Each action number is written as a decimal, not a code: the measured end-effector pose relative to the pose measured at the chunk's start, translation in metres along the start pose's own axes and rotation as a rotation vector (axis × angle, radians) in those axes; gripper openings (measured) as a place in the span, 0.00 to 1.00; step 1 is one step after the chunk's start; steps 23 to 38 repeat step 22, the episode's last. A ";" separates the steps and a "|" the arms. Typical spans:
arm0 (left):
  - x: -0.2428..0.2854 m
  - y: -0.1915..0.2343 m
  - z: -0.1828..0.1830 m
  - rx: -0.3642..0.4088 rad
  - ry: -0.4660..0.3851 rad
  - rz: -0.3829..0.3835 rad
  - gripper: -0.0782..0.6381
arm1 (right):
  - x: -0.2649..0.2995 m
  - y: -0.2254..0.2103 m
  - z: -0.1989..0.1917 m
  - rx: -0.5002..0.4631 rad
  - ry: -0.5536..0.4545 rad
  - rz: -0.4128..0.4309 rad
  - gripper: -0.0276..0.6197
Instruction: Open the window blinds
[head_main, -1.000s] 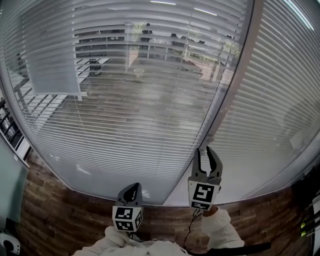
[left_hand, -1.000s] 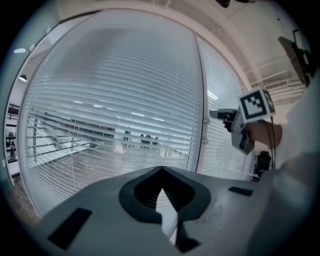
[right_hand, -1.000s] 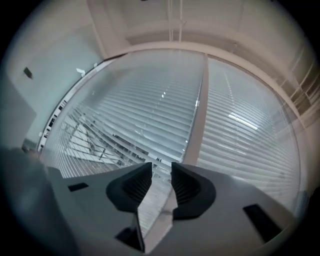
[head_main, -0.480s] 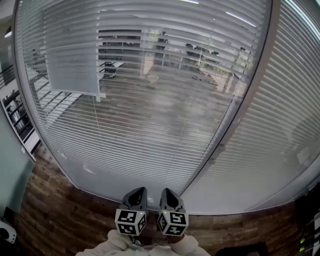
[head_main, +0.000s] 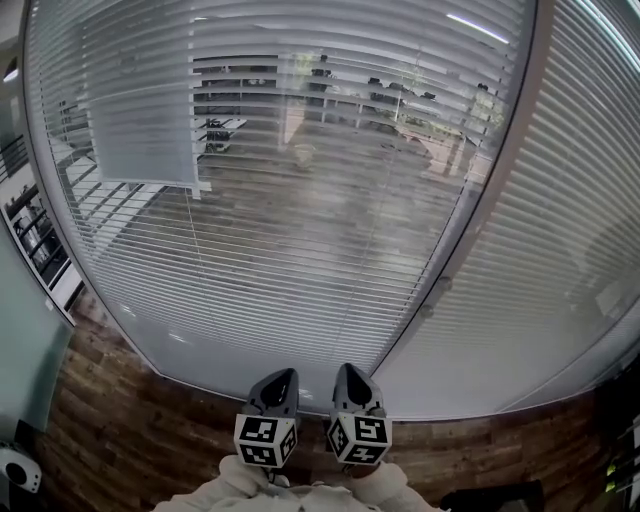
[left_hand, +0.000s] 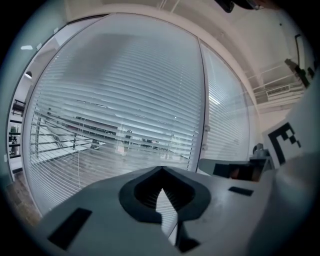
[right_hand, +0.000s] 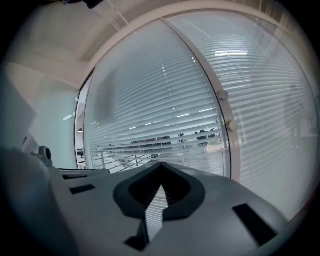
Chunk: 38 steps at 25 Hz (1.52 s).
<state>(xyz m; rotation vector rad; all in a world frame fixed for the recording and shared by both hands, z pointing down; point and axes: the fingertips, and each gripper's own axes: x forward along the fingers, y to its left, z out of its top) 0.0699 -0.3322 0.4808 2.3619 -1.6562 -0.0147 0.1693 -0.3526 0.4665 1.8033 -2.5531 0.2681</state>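
Left tongs (head_main: 284, 374), right tongs (head_main: 346, 369) closed; blinds (head_main: 300, 230) lowered (slats see-through).

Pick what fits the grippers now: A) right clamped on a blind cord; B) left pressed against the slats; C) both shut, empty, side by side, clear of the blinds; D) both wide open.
C: left gripper and right gripper show jaws together on nothing, short of the blinds.

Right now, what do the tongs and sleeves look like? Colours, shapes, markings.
Both match. The left tongs and right tongs are grey and taper to rounded dark tips. Each carries a white cube printed with black square markers. In the two gripper views the bodies are pale grey with black rectangular slots and dark ribbed pads. The person wears light, off-white sleeves.
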 end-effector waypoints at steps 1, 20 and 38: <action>0.000 -0.001 0.000 0.002 0.001 -0.004 0.11 | -0.001 0.001 0.001 -0.007 -0.001 -0.001 0.06; -0.001 -0.006 -0.003 -0.003 0.008 -0.027 0.11 | -0.007 0.003 -0.010 -0.025 0.023 -0.021 0.06; -0.002 -0.005 -0.004 -0.004 0.009 -0.026 0.11 | -0.008 0.003 -0.011 -0.026 0.024 -0.023 0.06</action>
